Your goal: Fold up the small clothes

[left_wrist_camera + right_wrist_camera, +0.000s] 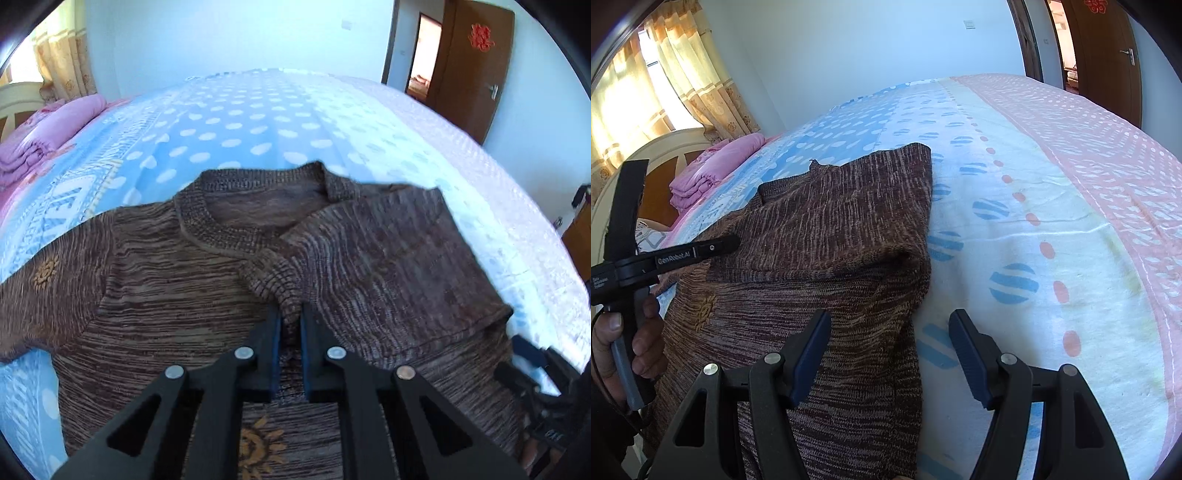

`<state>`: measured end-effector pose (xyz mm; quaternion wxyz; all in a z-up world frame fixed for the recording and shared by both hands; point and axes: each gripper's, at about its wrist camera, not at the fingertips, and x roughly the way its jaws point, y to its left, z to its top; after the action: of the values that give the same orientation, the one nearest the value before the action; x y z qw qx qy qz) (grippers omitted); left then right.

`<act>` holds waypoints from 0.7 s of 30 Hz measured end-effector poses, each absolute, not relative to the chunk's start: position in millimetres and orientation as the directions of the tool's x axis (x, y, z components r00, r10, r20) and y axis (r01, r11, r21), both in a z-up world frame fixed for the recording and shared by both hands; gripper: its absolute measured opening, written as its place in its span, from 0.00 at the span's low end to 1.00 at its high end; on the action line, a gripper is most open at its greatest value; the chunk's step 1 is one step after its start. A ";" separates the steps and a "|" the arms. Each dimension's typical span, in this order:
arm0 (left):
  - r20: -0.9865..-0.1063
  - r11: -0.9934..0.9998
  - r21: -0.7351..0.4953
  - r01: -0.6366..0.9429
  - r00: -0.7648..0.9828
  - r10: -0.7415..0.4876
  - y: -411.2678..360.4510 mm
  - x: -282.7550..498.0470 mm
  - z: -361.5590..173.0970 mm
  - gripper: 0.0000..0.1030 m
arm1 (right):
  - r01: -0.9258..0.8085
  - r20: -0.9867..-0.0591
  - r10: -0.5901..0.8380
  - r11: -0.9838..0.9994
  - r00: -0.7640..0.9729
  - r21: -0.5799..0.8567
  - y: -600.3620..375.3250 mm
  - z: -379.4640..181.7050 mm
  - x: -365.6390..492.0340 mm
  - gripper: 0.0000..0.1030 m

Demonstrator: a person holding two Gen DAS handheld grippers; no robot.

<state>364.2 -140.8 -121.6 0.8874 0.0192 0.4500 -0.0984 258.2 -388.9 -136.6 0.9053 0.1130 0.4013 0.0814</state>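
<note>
A small brown knit sweater (155, 288) with orange sun motifs lies flat on the bed, collar away from me. Its right sleeve (376, 258) is folded in across the chest. My left gripper (291, 314) is shut on the ribbed cuff of that sleeve (273, 280), near the middle of the chest. In the right wrist view the sweater (827, 236) lies at the left, and the left gripper's body (665, 256) reaches over it. My right gripper (890, 321) is open and empty over the sweater's right edge, near its hem.
The bed sheet (240, 122) is blue with white dots and turns pink and white to the right (1071, 206). A folded pink blanket (48, 136) lies at the headboard end. An open brown door (469, 62) stands beyond the bed's far right side.
</note>
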 end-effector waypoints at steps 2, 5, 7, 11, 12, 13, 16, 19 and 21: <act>-0.825 0.985 -0.040 0.167 0.551 -0.127 -138.8 372.8 -132.6 0.24 | -0.055 -0.704 0.236 0.961 0.670 0.269 -389.0 -135.2 256.8 0.65; -0.838 0.992 -0.030 0.122 0.538 -0.091 -131.5 377.9 -139.0 0.49 | -0.037 -0.671 0.207 0.965 0.712 0.260 -390.5 -124.0 248.3 0.65; -0.820 0.993 -0.030 0.118 0.564 -0.092 -122.4 371.6 -132.3 0.52 | -0.056 -0.647 0.219 0.963 0.731 0.263 -385.9 -111.7 249.1 0.65; -0.801 0.998 -0.045 0.054 0.594 -0.068 -85.5 363.9 -118.6 0.52 | -0.122 -0.639 0.230 0.970 0.734 0.209 -360.7 -93.2 263.1 0.65; -0.798 0.998 -0.050 0.034 0.599 -0.060 -74.6 361.7 -116.2 0.52 | -0.150 -0.652 0.236 0.971 0.721 0.186 -347.4 -89.9 270.6 0.65; -0.795 0.999 -0.044 0.010 0.605 -0.041 -63.7 358.9 -114.3 0.52 | -0.175 -0.665 0.243 0.970 0.706 0.169 -336.6 -88.7 277.1 0.65; -0.788 0.999 -0.002 -0.033 0.615 0.019 -42.1 350.2 -112.4 0.53 | -0.270 -0.697 0.282 0.954 0.659 0.131 -293.3 -82.2 303.8 0.65; -0.787 0.999 0.018 -0.052 0.615 0.046 -28.2 337.5 -118.4 0.57 | -0.330 -0.706 0.315 0.936 0.635 0.122 -251.1 -73.9 329.5 0.59; -0.790 0.998 0.017 -0.063 0.611 0.052 -22.6 330.1 -122.2 0.65 | -0.358 -0.721 0.315 0.929 0.617 0.100 -221.2 -71.3 349.3 0.59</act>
<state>330.1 -22.6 -122.2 0.8975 -0.0062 0.4398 0.0322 349.3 -221.2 -71.3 0.8987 -0.0267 0.3958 0.1872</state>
